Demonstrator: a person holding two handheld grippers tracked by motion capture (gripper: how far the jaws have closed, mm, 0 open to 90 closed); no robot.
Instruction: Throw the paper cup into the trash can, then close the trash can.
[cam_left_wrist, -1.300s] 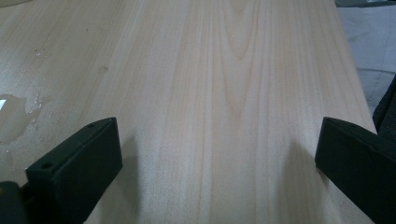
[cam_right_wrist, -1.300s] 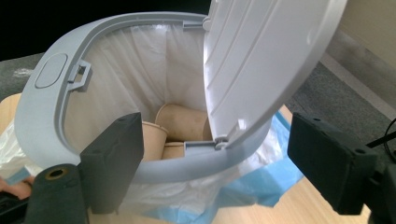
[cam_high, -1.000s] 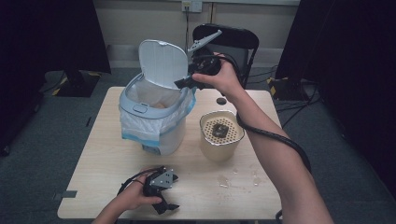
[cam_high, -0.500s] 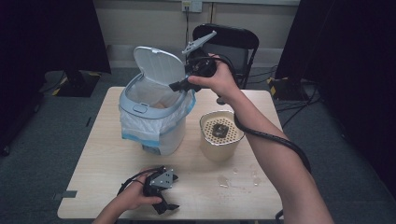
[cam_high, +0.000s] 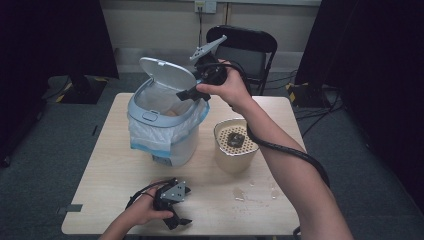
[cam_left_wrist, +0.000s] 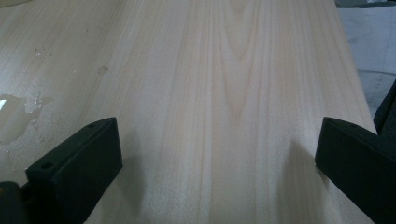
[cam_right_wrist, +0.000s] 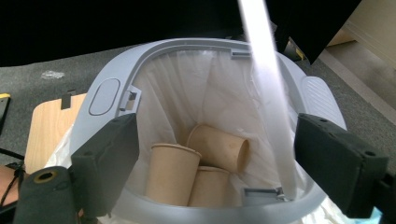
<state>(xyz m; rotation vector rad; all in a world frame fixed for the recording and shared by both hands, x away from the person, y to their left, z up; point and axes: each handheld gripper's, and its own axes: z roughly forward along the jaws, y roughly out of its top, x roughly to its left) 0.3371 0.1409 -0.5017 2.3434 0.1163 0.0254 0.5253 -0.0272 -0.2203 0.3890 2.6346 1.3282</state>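
Right gripper (cam_high: 187, 93), jaws wide and empty, hovers over the lined bin (cam_high: 165, 132) holding paper cups (cam_right_wrist: 196, 170), where a careless swing could knock its raised lid (cam_high: 165, 72) shut.

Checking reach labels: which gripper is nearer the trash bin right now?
Right. The right gripper hangs open over the trash bin rim, looking down on the paper cups inside. The left gripper rests open on the table near its front edge, apart from the bin.
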